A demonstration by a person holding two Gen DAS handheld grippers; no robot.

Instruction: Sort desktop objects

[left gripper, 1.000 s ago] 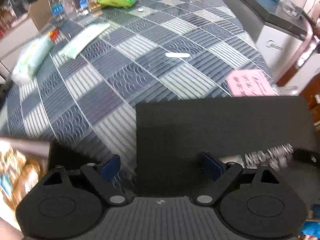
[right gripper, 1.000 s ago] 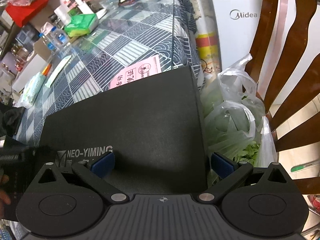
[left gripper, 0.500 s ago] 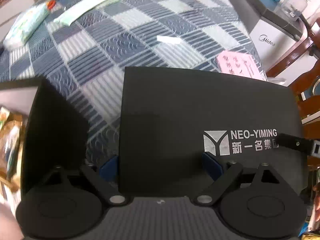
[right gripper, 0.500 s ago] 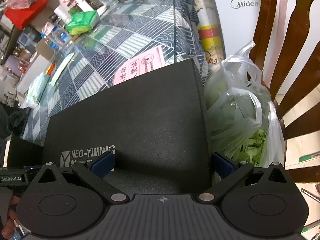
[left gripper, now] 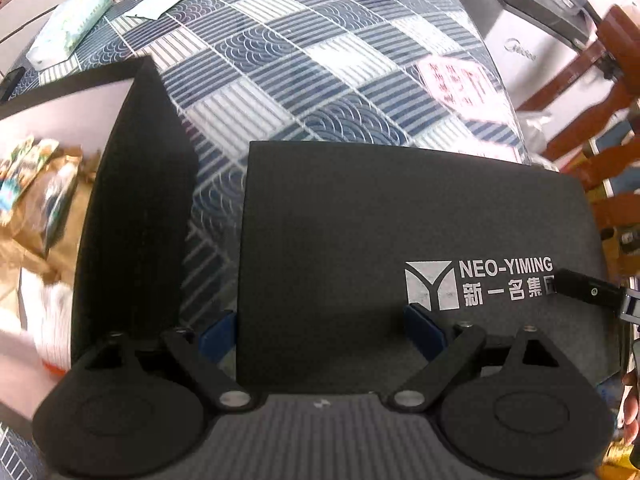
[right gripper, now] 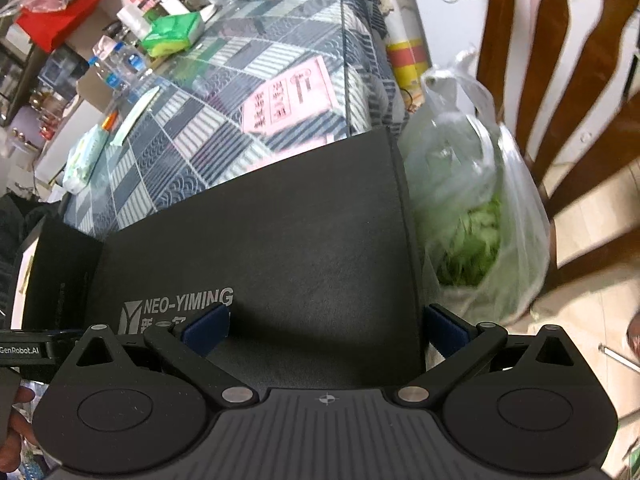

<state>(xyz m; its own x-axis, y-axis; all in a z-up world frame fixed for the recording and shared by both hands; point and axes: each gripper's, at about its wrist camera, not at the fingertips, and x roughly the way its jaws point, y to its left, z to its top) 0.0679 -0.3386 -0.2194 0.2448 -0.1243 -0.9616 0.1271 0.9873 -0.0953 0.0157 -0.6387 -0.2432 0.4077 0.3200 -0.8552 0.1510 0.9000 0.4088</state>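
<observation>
Since earlier, black lid (left gripper: pixel 400 232) has swung toward open box (left gripper: pixel 132 200). Left gripper (left gripper: pixel 320 332) and right gripper (right gripper: pixel 326 330), both spread, straddle its near corners; box sits left, holding snack packets (left gripper: pixel 36 184).

Black lid (left gripper: pixel 400 240) fills foreground; open box (left gripper: pixel 132 208) left; tabletop (left gripper: pixel 304 60) beyond clear.

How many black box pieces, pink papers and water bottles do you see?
Black box pieces: 2, the lid and the box
Pink papers: 1, the paper
Water bottles: 2, one bottle and a second bottle beside it
Total: 5
</observation>
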